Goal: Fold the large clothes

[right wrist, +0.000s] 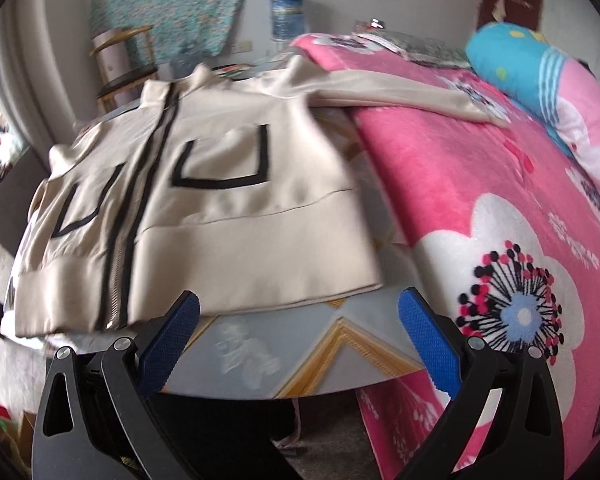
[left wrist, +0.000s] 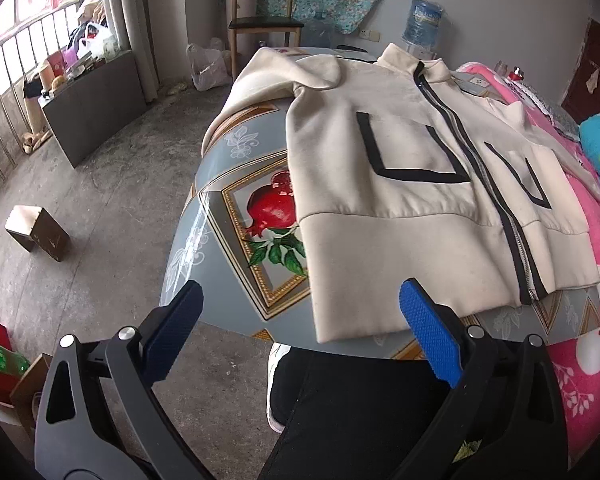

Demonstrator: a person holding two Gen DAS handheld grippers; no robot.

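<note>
two grippers hang short of the near edge of the tabletop (left wrist: pixel 240 152), both with blue pads spread wide and nothing between them. the left gripper (left wrist: pixel 300 332) sits by the near left corner of the cream jacket (left wrist: pixel 380 200); the right gripper (right wrist: pixel 300 332) faces the hem at the jacket's right side. the jacket lies flat, front up and zipped, one sleeve reaching onto the pink blanket (right wrist: pixel 480 184) of the bed beside it.
</note>
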